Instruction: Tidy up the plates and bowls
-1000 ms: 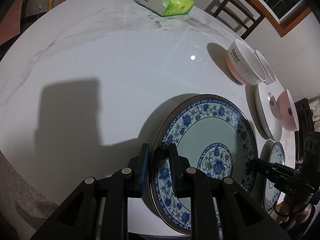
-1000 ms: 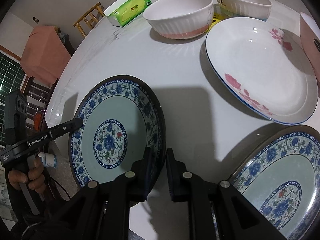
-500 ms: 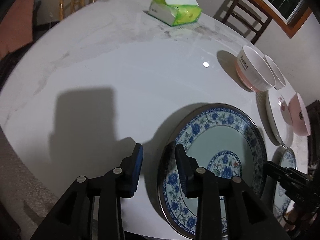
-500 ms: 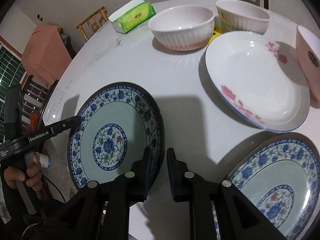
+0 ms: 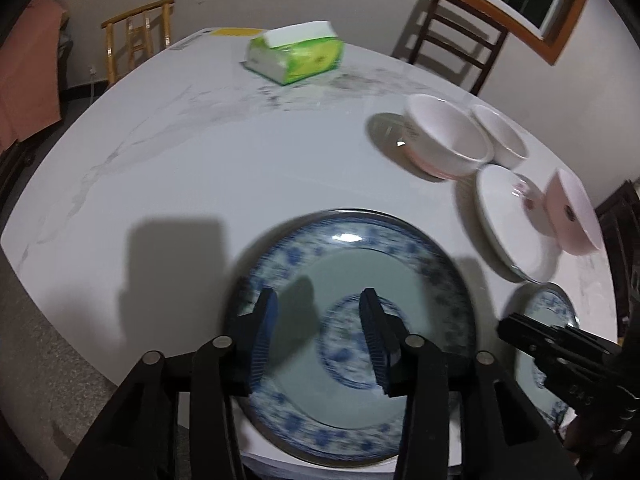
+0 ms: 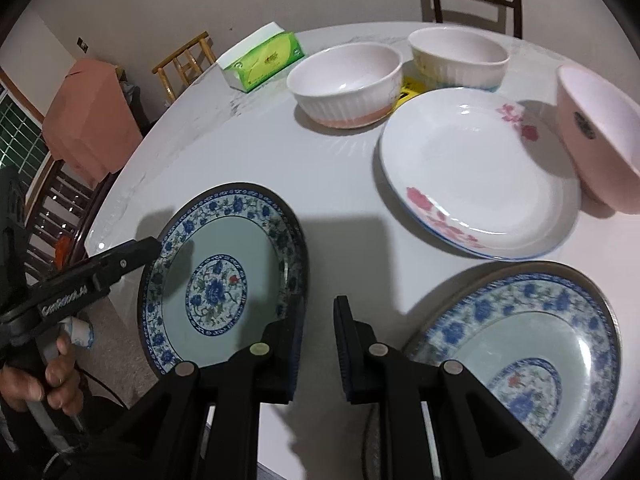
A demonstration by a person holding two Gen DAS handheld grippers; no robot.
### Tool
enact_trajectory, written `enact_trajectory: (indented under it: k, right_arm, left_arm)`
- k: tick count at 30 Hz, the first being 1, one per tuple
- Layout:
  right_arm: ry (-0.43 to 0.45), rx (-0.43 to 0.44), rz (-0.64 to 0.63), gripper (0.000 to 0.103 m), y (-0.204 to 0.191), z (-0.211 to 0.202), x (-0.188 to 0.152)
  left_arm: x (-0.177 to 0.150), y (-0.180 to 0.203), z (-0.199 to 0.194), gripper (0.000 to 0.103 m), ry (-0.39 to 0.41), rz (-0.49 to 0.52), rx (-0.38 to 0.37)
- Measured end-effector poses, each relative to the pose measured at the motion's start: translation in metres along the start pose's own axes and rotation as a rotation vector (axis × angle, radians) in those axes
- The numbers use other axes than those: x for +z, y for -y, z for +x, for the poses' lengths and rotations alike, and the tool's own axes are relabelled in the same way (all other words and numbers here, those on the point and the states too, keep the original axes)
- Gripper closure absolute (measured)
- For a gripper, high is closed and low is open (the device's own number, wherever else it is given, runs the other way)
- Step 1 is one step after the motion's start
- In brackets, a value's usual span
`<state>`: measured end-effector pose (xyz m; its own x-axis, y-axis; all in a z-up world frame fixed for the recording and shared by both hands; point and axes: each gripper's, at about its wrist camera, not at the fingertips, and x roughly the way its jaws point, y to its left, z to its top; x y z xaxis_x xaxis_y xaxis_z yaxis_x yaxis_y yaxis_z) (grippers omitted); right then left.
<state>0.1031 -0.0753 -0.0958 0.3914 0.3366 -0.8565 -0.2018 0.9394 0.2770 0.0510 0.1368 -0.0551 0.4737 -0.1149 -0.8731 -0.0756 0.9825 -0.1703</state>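
We are holding the left claw [image 5: 318, 334] above the blue-patterned plate [image 5: 352, 276] at the near edge of the tabletop [image 5: 224, 168]; its jaws are opening and nothing is sitting between them, the plate lying free below. The right claw [image 6: 318, 346] is standing nearly closed and is gripping nothing, hovering over bare tabletop between that plate [image 6: 224, 276] and a second blue plate [image 6: 532, 348]. Farther back, a white floral plate [image 6: 476, 172] is lying beside a pink bowl [image 6: 600, 140], with two ribbed bowls [image 6: 346, 86] and a green tissue pack [image 6: 262, 62] behind.
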Motion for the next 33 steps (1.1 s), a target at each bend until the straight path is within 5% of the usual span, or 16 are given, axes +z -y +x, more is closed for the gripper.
enact_trajectory:
  k: [13,20,24,33]
  right_arm:
    - [0.105,-0.079,0.044,0.085,0.026,-0.052,-0.022]
    - [0.164,-0.126,0.071,0.083,0.039,-0.071,-0.035]
    - [0.181,-0.164,0.069,0.073,0.051,-0.080,-0.045]
    - [0.186,-0.191,0.095,0.073,0.085,-0.088,-0.062]
  left_arm:
    - [-0.026,0.084,-0.006,0.057,0.000,0.135,-0.115]
    - [-0.043,0.110,-0.004,0.054,0.008,0.182,-0.128]
    - [-0.051,0.121,-0.002,0.053,0.008,0.208,-0.136]
    - [-0.062,0.138,0.009,0.052,0.000,0.234,-0.182]
